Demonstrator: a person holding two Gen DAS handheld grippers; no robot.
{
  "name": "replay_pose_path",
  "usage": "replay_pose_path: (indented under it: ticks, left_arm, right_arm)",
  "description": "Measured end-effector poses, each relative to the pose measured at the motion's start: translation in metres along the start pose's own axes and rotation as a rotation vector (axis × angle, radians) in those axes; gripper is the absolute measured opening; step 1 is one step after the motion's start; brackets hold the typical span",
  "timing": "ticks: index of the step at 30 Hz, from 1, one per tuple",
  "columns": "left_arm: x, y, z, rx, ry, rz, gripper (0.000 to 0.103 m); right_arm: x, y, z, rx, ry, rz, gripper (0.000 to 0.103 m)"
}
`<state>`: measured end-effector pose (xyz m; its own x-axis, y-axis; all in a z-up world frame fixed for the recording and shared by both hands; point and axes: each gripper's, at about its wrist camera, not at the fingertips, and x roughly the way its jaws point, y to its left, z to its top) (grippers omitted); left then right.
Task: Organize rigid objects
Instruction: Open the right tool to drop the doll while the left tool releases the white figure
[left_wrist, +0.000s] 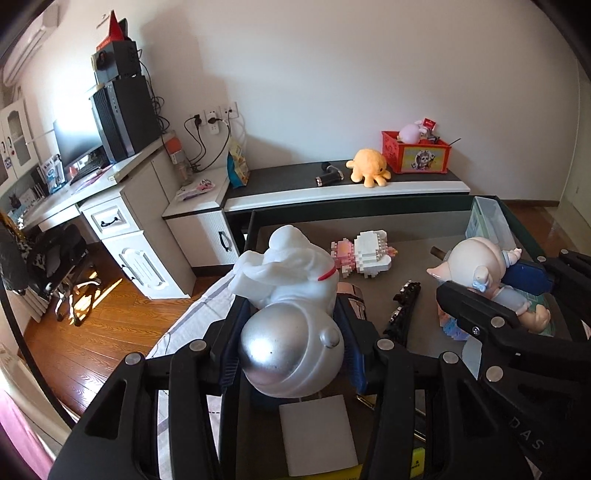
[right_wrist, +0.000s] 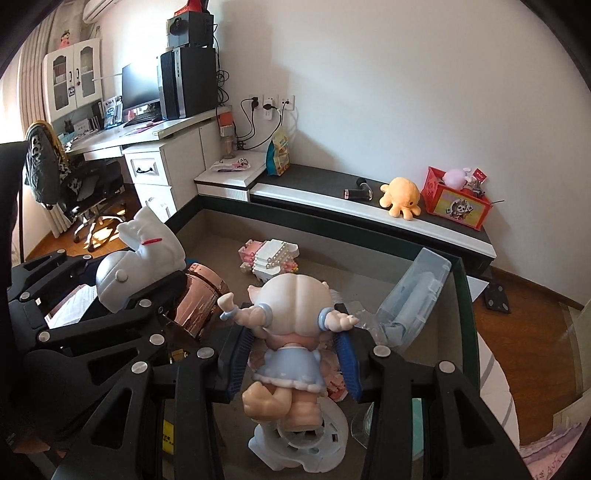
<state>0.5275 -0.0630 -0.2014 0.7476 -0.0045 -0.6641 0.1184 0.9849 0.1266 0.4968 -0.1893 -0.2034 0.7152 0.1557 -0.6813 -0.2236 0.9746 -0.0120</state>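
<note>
Toys half sorted: left claw (left_wrist: 291, 343) clamped an astronaut figure (left_wrist: 291, 314), right claw (right_wrist: 295, 347) clamped a doll (right_wrist: 291, 325), both held above the tray (right_wrist: 466, 317). Ahead of both claws, a block model (right_wrist: 271, 258) lay unsorted; placing both figures remained.

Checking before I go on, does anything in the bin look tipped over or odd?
The clear plastic box leans tilted against the bin's right wall, and the block model lies on its side.
</note>
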Motion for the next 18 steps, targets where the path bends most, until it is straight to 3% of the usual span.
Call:
replay_pose_path:
  ticks: [7,11,13,16,18]
  left_arm:
    - [-0.003,0.008,-0.001,-0.018,-0.017,-0.006,0.052]
    - [-0.007,0.012,-0.003,-0.032,-0.025,0.048,0.075]
    - [-0.010,0.018,-0.005,-0.052,-0.040,0.041,0.080]
    - [-0.012,0.029,-0.008,-0.107,-0.036,0.023,0.092]
    - [-0.015,0.031,-0.010,-0.124,-0.045,0.003,0.094]
  right_arm:
    - [0.003,-0.001,0.001,0.018,-0.020,0.021,0.044]
    - [0.001,-0.004,0.001,0.032,-0.020,0.005,0.046]
    - [-0.001,-0.006,0.001,0.049,-0.029,0.004,0.056]
    - [-0.008,-0.011,0.001,0.069,-0.052,-0.022,0.082]
    - [-0.014,-0.012,0.000,0.077,-0.067,-0.007,0.082]
